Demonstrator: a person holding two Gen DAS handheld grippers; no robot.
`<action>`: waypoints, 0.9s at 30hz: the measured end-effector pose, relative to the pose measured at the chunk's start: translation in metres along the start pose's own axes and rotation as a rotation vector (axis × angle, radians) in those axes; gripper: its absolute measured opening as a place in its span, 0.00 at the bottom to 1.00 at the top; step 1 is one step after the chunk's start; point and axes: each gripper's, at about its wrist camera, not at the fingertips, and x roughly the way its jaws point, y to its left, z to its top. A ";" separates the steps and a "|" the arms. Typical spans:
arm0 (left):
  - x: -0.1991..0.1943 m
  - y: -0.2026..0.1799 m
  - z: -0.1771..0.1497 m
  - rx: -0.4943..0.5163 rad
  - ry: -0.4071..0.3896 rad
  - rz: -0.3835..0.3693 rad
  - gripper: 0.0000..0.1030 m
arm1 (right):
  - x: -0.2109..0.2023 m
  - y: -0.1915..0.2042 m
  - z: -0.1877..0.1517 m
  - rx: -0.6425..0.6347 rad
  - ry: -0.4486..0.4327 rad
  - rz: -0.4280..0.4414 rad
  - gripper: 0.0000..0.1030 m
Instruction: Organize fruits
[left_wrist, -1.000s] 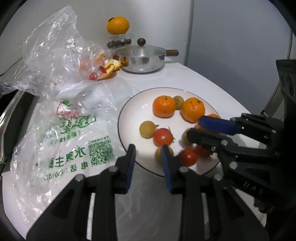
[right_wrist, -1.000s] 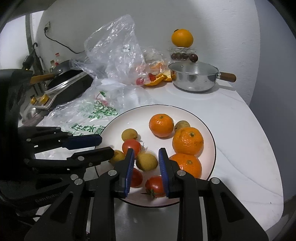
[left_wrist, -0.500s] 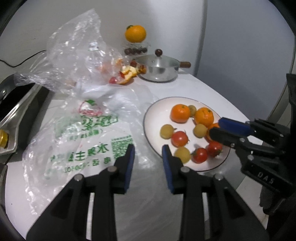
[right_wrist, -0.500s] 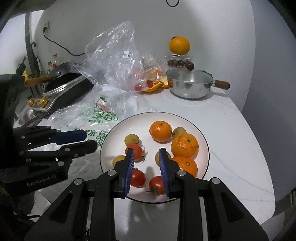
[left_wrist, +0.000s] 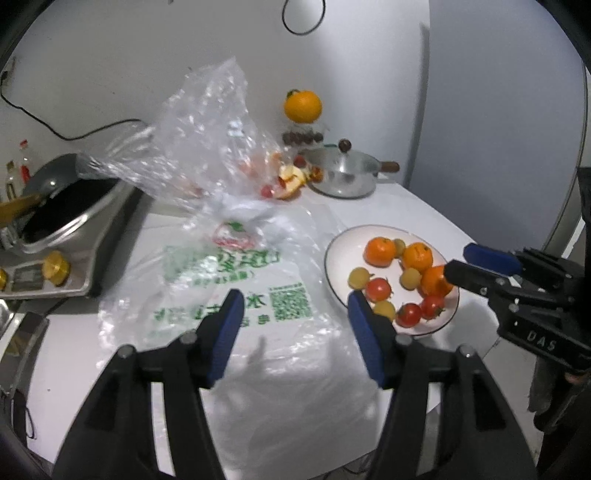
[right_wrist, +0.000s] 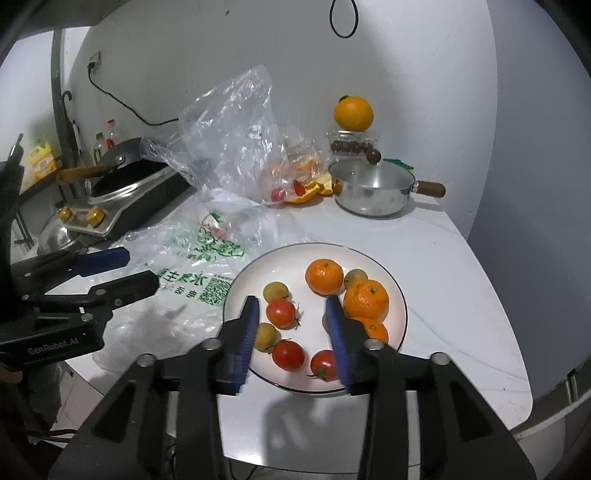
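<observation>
A white plate (right_wrist: 373, 258) on the white table holds three oranges (right_wrist: 324, 276), three red tomatoes (right_wrist: 280, 313) and several small yellow fruits (right_wrist: 275, 291). It also shows in the left wrist view (left_wrist: 341, 243). My right gripper (right_wrist: 291, 314) is open and empty, raised above the plate's near edge. My left gripper (left_wrist: 293, 310) is open and empty, held above the printed plastic bag (left_wrist: 221, 273), left of the plate.
A crumpled clear bag (right_wrist: 236, 136) with peels and tomatoes lies behind. A steel pot (right_wrist: 373, 188) stands at the back right, with a big orange (right_wrist: 352, 112) on a box of dark fruit. A stove with a pan (right_wrist: 122, 184) is at the left.
Both grippers have pulled back and up from the plate, so more of the table shows. Both jaws have opened wider. The fruit on the plate has not moved.
</observation>
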 end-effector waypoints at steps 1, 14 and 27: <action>-0.005 0.002 0.000 -0.007 -0.010 0.004 0.58 | -0.003 0.002 0.001 0.000 -0.005 -0.001 0.39; -0.074 0.025 0.006 -0.065 -0.144 0.045 0.63 | -0.050 0.030 0.019 -0.031 -0.105 -0.007 0.39; -0.144 0.052 0.025 -0.079 -0.351 0.164 0.94 | -0.095 0.047 0.056 -0.075 -0.235 -0.015 0.39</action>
